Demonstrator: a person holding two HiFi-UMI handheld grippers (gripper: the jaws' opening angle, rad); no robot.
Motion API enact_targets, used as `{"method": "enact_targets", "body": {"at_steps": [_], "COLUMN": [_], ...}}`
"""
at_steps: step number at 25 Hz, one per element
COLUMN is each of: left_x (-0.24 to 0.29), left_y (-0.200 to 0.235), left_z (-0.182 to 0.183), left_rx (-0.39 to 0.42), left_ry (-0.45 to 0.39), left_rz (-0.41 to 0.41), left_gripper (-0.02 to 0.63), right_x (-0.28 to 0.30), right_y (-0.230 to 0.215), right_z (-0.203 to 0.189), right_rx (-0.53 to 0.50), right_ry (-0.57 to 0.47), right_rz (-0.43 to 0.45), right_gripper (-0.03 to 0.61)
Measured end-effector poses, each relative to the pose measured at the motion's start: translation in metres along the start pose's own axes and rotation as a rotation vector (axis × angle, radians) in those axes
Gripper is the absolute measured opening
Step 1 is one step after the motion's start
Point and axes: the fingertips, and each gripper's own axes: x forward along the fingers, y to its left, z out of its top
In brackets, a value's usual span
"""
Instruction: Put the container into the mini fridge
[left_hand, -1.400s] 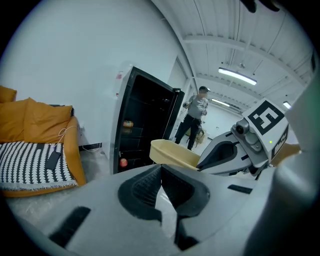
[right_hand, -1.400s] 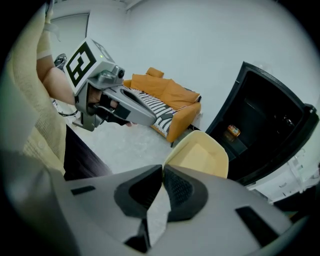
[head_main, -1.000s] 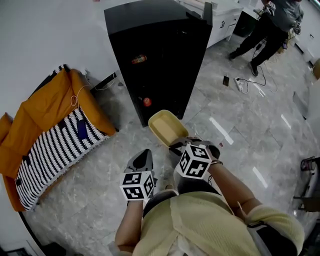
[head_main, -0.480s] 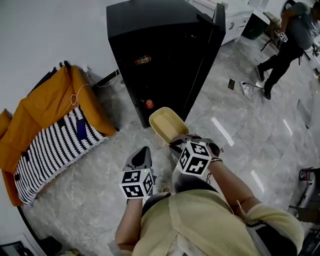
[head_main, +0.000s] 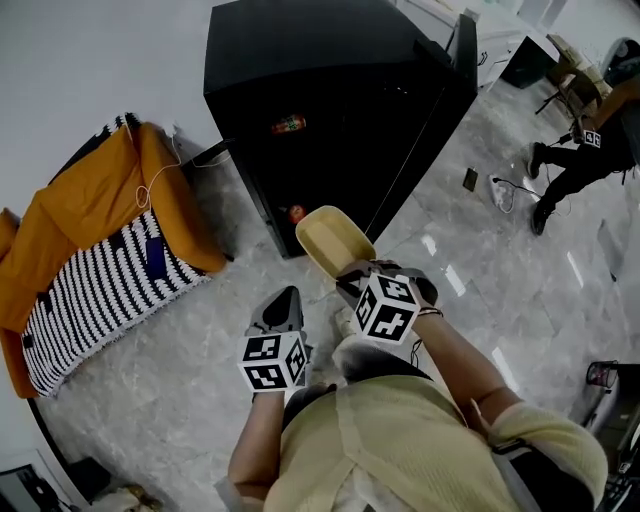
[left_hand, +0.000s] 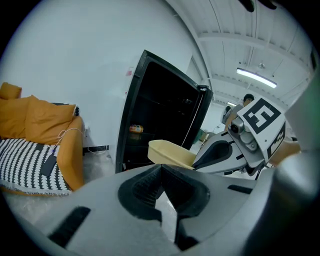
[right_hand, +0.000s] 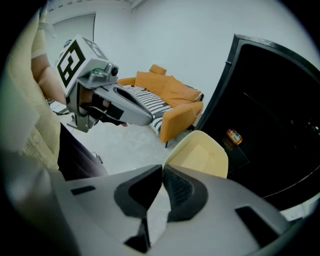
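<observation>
The pale yellow container (head_main: 333, 243) hangs just in front of the open black mini fridge (head_main: 330, 90), low near its bottom shelf. My right gripper (head_main: 352, 284) is shut on the container's near rim; in the right gripper view the jaws close on the container (right_hand: 200, 155) at its edge. A little lower left, my left gripper (head_main: 282, 306) is shut with nothing in it. From the left gripper view, the container (left_hand: 167, 151) sits between my shut left gripper (left_hand: 161, 168) and the fridge (left_hand: 160, 115). Inside the fridge stand an orange-labelled bottle (head_main: 290, 125) and a red item (head_main: 296, 213).
The fridge door (head_main: 462, 60) stands open to the right. An orange sofa (head_main: 95, 210) with a striped blanket (head_main: 90, 290) lies at the left by the wall. A person (head_main: 590, 150) walks at the far right, near a phone (head_main: 470, 179) and cable (head_main: 505, 190) on the marble floor.
The container and right gripper have come slightly closer to the fridge opening. The left gripper has barely moved. The person in the background has walked to the right.
</observation>
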Motion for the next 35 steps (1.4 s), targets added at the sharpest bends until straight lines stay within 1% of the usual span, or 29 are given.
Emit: {"method": "enact_targets", "body": {"at_steps": [10,23,35], "left_x": [0.048,0.085,0.123], "left_y": [-0.004,0.013,0.019], "left_z": [0.019,0.030,0.035], "left_rx": [-0.021,-0.073,-0.103], "left_ry": [-0.013,-0.052,-0.076], "left_rz": [0.030,0.121,0.136], "left_gripper": [0.023,0.023,0.023], "right_x": [0.016,0.046,0.074], "right_y": [-0.051,-0.103,-0.148], "right_z": [-0.011,-0.013,-0.016], "right_rx": [-0.048,-0.111,-0.130], "right_ry": [0.007,0.020,0.037], "right_rz": [0.038,0.070,0.062], "right_gripper": [0.035,0.035,0.035]}}
